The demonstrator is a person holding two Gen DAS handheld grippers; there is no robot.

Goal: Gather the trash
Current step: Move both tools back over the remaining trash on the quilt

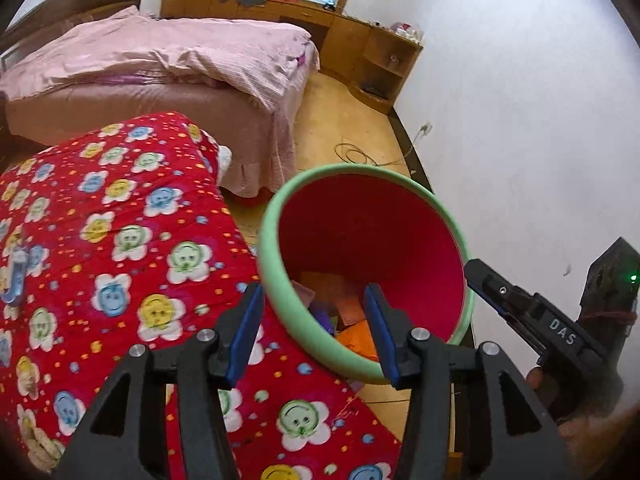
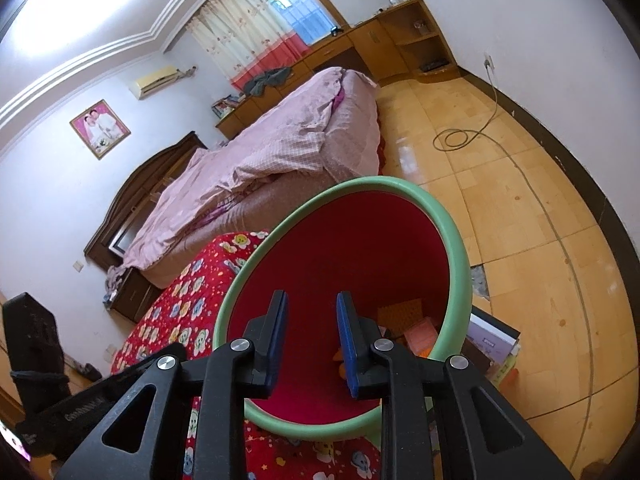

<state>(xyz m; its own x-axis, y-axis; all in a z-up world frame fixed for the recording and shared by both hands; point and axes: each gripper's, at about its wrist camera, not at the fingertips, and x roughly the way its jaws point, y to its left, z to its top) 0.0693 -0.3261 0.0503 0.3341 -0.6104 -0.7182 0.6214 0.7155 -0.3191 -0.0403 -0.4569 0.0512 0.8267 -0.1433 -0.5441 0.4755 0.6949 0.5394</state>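
Both jaws are parted and empty: the left hand-held gripper (image 1: 316,328) and right hand-held gripper (image 2: 312,340) hang over the bin (image 1: 280,216), whose mouth tilts toward them. Paper scraps (image 1: 352,336) lie inside at six o'clock, apparently just dropped.

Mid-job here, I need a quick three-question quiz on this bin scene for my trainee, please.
1. True or false: the bin already has paper scraps inside.
2. What does the left gripper hold? A) a paper scrap B) nothing C) the quilt
3. Fill in: the flowered red quilt lies on the bin's ____ side in the left wrist view.

Key:
1. True: orange and pink scraps lie at the bottom.
2. B: its jaws stand apart with nothing between them; the right gripper is empty as well.
3. Left.
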